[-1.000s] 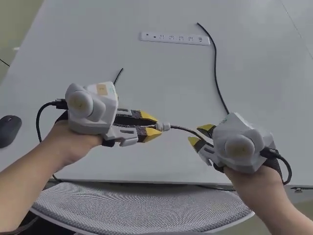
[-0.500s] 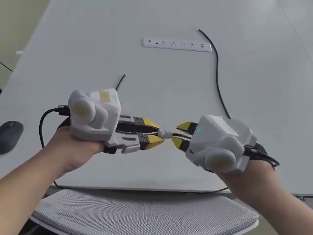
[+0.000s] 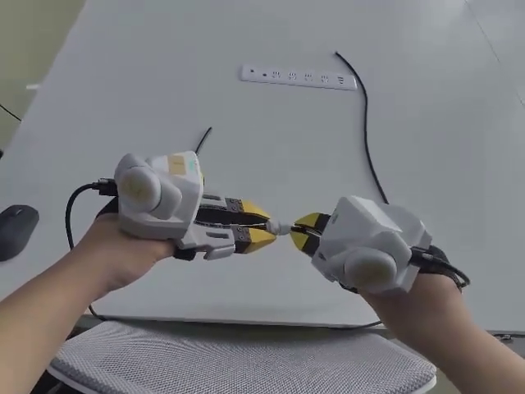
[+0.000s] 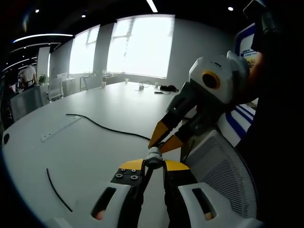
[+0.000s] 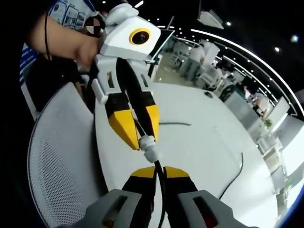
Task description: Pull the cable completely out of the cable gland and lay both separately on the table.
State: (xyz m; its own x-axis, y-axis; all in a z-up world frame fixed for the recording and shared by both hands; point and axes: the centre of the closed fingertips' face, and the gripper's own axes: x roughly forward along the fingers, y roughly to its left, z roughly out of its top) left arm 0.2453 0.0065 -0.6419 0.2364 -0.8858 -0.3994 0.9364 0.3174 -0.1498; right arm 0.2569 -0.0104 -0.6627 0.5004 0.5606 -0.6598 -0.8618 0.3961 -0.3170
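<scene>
**A:** Head view?
**B:** The left gripper and right gripper meet tip to tip above the near edge of the table. The white cable gland sits between them, held in the air.
**A:** Left gripper view?
**B:** Its jaws pinch the cable gland.
**A:** Right gripper view?
**B:** Its jaws are clamped on the black cable, just below the cable gland.

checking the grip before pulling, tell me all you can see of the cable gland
The cable gland is a small white fitting, plastic by its look, with a stepped body. It is held above the table, pinched between the yellow tips of the left tongs. A black cable leaves it and enters the right tongs, shut on the cable close by.
</scene>
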